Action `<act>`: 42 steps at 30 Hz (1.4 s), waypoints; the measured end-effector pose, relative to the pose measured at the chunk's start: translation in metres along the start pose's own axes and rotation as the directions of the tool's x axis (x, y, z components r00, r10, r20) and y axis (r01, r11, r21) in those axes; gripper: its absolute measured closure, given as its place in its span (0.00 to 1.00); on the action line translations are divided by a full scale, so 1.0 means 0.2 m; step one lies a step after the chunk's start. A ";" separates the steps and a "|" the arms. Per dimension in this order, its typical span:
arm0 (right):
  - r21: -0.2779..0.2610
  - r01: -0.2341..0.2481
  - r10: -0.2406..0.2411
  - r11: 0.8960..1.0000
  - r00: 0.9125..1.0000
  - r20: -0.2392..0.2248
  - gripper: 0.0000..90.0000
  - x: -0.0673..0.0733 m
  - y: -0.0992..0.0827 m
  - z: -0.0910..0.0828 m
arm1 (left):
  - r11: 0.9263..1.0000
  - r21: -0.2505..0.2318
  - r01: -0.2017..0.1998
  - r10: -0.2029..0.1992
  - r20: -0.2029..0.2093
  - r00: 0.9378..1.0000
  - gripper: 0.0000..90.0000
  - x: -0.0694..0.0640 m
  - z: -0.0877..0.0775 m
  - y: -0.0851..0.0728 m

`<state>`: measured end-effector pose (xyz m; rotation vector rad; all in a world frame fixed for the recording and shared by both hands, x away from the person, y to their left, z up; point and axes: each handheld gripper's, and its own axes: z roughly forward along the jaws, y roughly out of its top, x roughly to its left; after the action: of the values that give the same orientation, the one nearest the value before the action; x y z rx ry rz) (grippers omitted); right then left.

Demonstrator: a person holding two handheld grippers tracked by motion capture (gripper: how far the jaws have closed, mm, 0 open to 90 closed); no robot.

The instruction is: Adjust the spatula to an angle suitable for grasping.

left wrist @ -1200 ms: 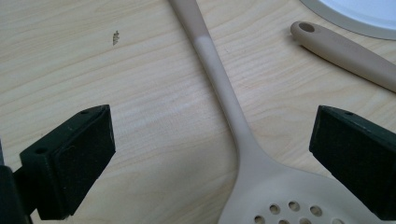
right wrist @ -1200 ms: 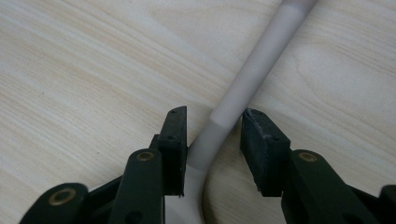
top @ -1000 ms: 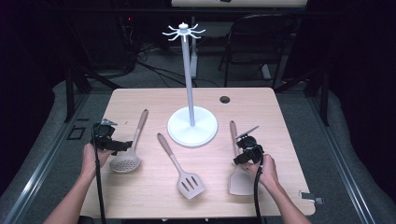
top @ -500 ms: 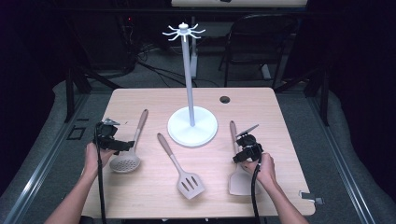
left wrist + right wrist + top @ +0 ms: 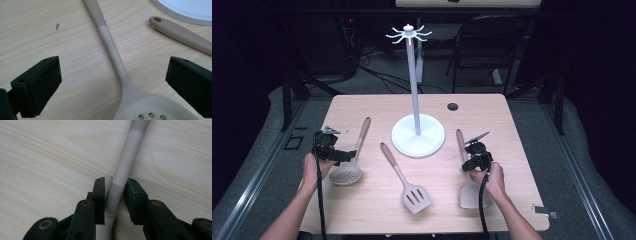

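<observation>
1. We see a pale wooden table (image 5: 362, 107) from above, with a white hanging stand (image 5: 417, 135) at its middle and three beige kitchen tools lying flat in front of it.
2. The right hand-held gripper (image 5: 473, 161) sits over the handle of the solid spatula (image 5: 472, 192), which lies at the table's right side. In the right gripper view the jaws pinch that handle (image 5: 120, 182) from both sides, so we read it as grasped. The jaws have just been closing, with the handle between them.
3. The left hand-held gripper (image 5: 337, 154) hovers above the skimmer (image 5: 346, 175) at the table's left. Its jaws stand wide apart, straddling the thin neck (image 5: 112, 50) without touching it: released.
4. The slotted turner (image 5: 414, 197) lies untouched between the two, its handle end near the stand's base.
5. What could go wrong, in our judgement: the right grip is on a narrow, rounded handle far from the blade, so on lifting the spatula may swivel or slip. The left jaws sit over a slim neck; closing off-centre could push the skimmer sideways.
6. Compared with a second ago, the right hand-held gripper has narrowed onto the handle; the tools lie where they did.
</observation>
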<state>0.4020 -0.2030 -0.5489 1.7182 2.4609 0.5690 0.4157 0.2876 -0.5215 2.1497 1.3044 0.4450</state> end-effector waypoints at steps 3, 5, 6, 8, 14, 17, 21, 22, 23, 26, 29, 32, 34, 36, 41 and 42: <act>-0.013 -0.025 0.024 1.000 1.000 -0.009 0.81 -0.02 0.00 0.00 | 1.000 -0.001 0.006 -0.006 -0.002 1.000 0.00 0.00 0.00 0.00; -0.029 -0.052 0.051 0.998 0.998 -0.029 0.82 -0.03 -0.01 0.00 | 1.000 -0.001 0.003 -0.003 0.003 1.000 0.00 0.00 0.00 0.00; -0.029 -0.052 0.051 0.998 0.998 -0.029 0.82 -0.03 -0.01 0.00 | 1.000 -0.001 0.003 -0.003 0.003 1.000 0.00 0.00 0.00 0.00; -0.023 -0.066 0.065 0.998 0.997 -0.045 0.83 -0.04 -0.01 0.00 | 1.000 0.000 0.000 0.000 0.004 1.000 0.00 0.00 0.00 0.00; -0.033 -0.084 0.081 0.996 0.994 -0.079 0.86 -0.05 -0.01 0.00 | 1.000 -0.005 -0.004 0.004 0.003 1.000 0.00 -0.01 0.00 0.01; -0.030 -0.072 0.070 0.997 0.995 -0.072 0.88 -0.04 -0.01 0.00 | 1.000 -0.006 -0.001 0.001 0.006 1.000 0.00 -0.01 0.00 0.01; -0.041 -0.072 0.069 0.997 0.995 -0.068 0.88 -0.05 -0.01 -0.01 | 1.000 -0.013 -0.001 0.001 0.004 1.000 0.00 -0.01 0.00 0.01; -0.057 -0.082 0.078 0.995 0.995 -0.068 0.88 -0.05 -0.01 -0.02 | 1.000 -0.018 -0.001 0.001 0.004 1.000 0.00 -0.01 0.00 0.01; -0.058 -0.068 0.065 0.996 0.996 -0.061 0.88 -0.05 -0.01 -0.04 | 1.000 -0.016 -0.002 0.002 0.004 1.000 0.00 -0.01 0.00 0.01; -0.063 -0.061 0.057 0.996 0.996 -0.067 0.88 -0.04 -0.01 -0.05 | 1.000 -0.022 -0.005 0.005 0.004 1.000 0.00 -0.01 -0.01 0.01; -0.083 -0.025 0.020 0.996 0.998 -0.066 0.88 -0.02 -0.01 -0.07 | 1.000 -0.026 -0.006 0.006 0.003 1.000 0.00 -0.01 -0.01 0.01; -0.103 0.007 -0.014 0.995 0.998 -0.067 0.88 0.01 -0.01 -0.09 | 0.999 -0.033 -0.002 0.002 0.007 1.000 0.00 -0.02 -0.02 0.01; -0.103 0.028 -0.034 0.994 0.998 -0.052 0.88 0.03 -0.01 -0.11 | 0.999 -0.043 0.001 -0.001 0.005 1.000 0.00 -0.02 -0.02 0.01; -0.118 0.046 -0.053 0.992 0.997 -0.054 0.88 0.04 -0.02 -0.13 | 0.999 -0.043 0.003 -0.003 0.009 1.000 0.00 -0.03 -0.03 0.02; -0.133 0.075 -0.084 0.988 0.994 -0.069 0.88 0.07 -0.03 -0.16 | 0.999 -0.047 -0.009 0.010 0.014 1.000 0.00 -0.04 -0.03 0.03; -0.155 0.069 -0.084 0.986 0.992 -0.091 0.88 0.08 -0.04 -0.16 | 0.999 -0.051 -0.012 0.012 0.011 1.000 0.00 -0.05 -0.03 0.03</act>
<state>0.3814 -0.1991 -0.5204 1.5677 2.4623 0.8258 0.4121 0.2786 -0.5140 2.1157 1.2615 0.4661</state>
